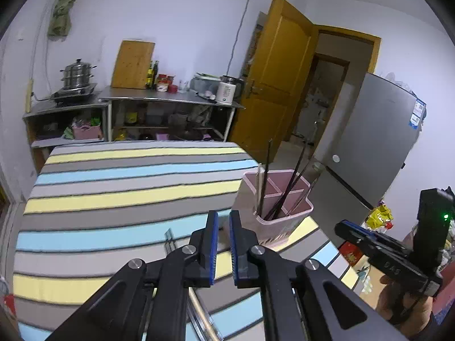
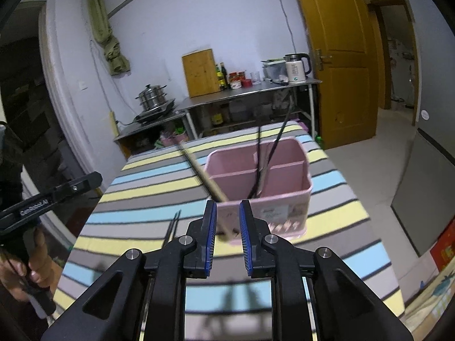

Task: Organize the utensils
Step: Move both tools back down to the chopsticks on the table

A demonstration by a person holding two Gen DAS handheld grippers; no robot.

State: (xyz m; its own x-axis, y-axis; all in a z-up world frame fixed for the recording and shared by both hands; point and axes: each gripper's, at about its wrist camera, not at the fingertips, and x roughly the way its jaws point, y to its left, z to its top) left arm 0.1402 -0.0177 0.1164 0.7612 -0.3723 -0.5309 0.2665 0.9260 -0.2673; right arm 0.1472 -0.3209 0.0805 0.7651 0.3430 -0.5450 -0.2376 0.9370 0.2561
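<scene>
- Left side: the black two-finger left gripper with blue pads (image 1: 223, 228) hovers low over the striped yellow, blue and grey tablecloth (image 1: 119, 193). Its jaws stand slightly apart and hold nothing.
- Just beside it on the cloth lie thin metal chopsticks (image 1: 169, 238), not yet sorted. They are slim and flat against the fabric, so in my judgement a pinch could slide off them or snag the cloth.
- Centre: a pale wooden chopstick (image 2: 203, 174) slants from the cloth side down towards the right gripper's fingers; blur hides whether it is inside the holder.
- Right: the pink plastic utensil holder with dividers (image 2: 257, 179) stands near the table edge, dark chopsticks (image 2: 263, 167) leaning in its compartment.
- The black right gripper with blue pads (image 2: 228, 228) has its jaws parted; whether they touch the wooden chopstick I cannot tell.
- Risk: a nudge could tip the light holder off the edge.
</scene>
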